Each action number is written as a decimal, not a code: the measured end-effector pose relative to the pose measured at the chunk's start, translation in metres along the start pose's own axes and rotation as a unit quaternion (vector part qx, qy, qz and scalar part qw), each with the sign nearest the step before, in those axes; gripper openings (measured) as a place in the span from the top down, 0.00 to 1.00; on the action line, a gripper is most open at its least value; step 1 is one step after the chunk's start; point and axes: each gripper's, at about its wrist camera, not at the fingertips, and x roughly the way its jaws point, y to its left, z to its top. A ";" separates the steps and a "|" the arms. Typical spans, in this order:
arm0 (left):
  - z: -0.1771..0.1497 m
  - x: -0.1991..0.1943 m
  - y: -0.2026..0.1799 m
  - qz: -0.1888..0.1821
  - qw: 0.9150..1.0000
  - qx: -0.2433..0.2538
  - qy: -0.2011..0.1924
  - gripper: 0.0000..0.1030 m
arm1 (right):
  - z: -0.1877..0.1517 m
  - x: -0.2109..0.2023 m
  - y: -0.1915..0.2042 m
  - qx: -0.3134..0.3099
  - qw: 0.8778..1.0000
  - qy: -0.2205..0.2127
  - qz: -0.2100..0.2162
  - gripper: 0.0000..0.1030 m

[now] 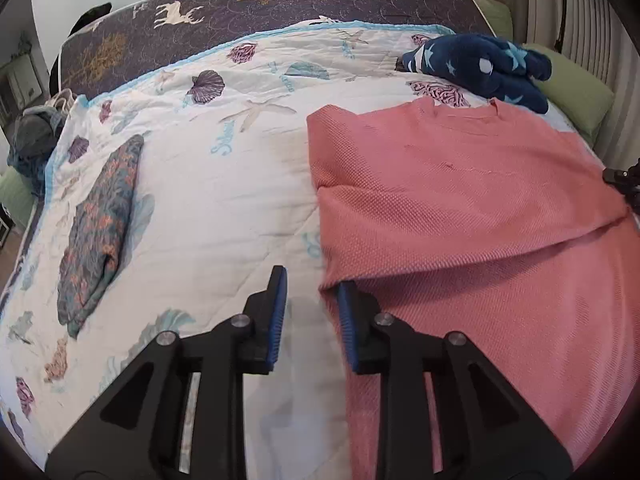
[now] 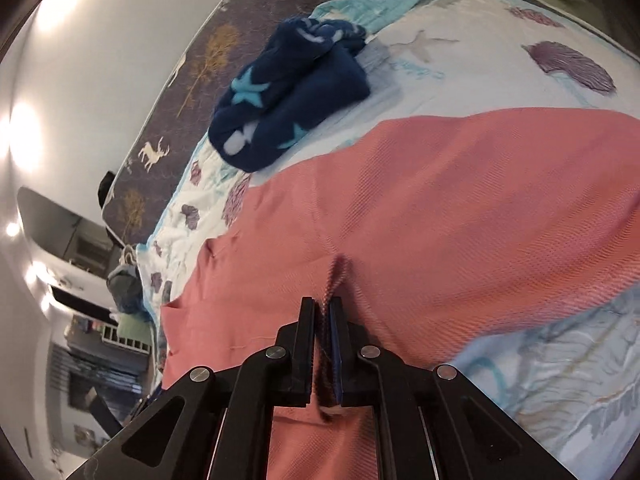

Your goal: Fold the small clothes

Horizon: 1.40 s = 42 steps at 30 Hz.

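Clearly the pink top [image 1: 460, 200] is soft and limp; right tool [image 2: 323, 308] pinches a fold, left tool [image 1: 310, 292] spread at its edge.

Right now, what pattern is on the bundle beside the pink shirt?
The bundle is navy with light blue stars, clearest in the right wrist view.

Soft even daylight, glare spots on wall [image 2: 24, 136] in rt view, slight blur, heavy fisheye warp w/ dark corners

Both tongs [image 1: 310, 312] [image 2: 323, 334] are black, with blue ribbed pads and silver screws.
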 end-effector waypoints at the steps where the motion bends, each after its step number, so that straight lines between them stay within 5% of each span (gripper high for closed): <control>1: -0.001 -0.004 0.000 -0.001 1.000 0.001 -0.002 0.73 | 0.000 -0.002 0.002 -0.002 1.000 -0.005 -0.006 0.89; 6: 0.000 -0.017 0.000 -0.028 0.999 0.008 -0.029 0.72 | 0.004 -0.019 0.026 -0.062 0.995 -0.055 -0.053 0.80; 8: 0.002 -0.011 -0.003 -0.035 0.999 0.012 -0.022 0.70 | 0.006 -0.016 0.056 -0.112 0.991 -0.053 -0.052 0.65; 11: 0.003 0.001 -0.008 -0.054 0.998 0.001 -0.009 0.62 | 0.004 0.012 0.124 -0.211 0.977 0.003 -0.012 0.39; 13: 0.004 0.009 -0.008 -0.062 0.998 -0.011 0.004 0.62 | -0.004 0.041 0.172 -0.275 0.961 0.039 -0.001 0.33; 19: 0.002 0.017 0.007 -0.103 0.993 -0.057 0.015 0.65 | -0.035 0.148 0.281 -0.386 0.909 0.157 0.019 0.30; 24: -0.001 0.021 0.018 -0.131 0.987 -0.088 0.014 0.65 | -0.050 0.220 0.313 -0.424 0.884 0.196 -0.024 0.29; 27: -0.003 0.022 0.022 -0.138 0.985 -0.102 0.012 0.72 | -0.054 0.247 0.312 -0.402 0.885 0.235 -0.018 0.30; 28: -0.004 0.023 0.025 -0.136 0.984 -0.111 0.011 0.80 | -0.058 0.252 0.312 -0.403 0.883 0.241 -0.010 0.40; 29: -0.004 0.023 0.029 -0.140 0.983 -0.120 0.008 0.85 | -0.061 0.253 0.314 -0.409 0.881 0.239 -0.006 0.75; 30: -0.005 0.022 0.031 -0.147 0.980 -0.131 0.004 0.88 | -0.065 0.254 0.316 -0.415 0.879 0.233 -0.011 0.95; 38: -0.014 0.020 0.035 -0.131 0.979 -0.155 0.002 0.89 | -0.029 0.272 0.309 -0.326 0.934 0.137 -0.046 0.98; 42: -0.017 0.022 0.046 -0.148 0.973 -0.177 0.006 0.85 | -0.011 0.271 0.285 -0.268 0.950 0.158 -0.020 0.94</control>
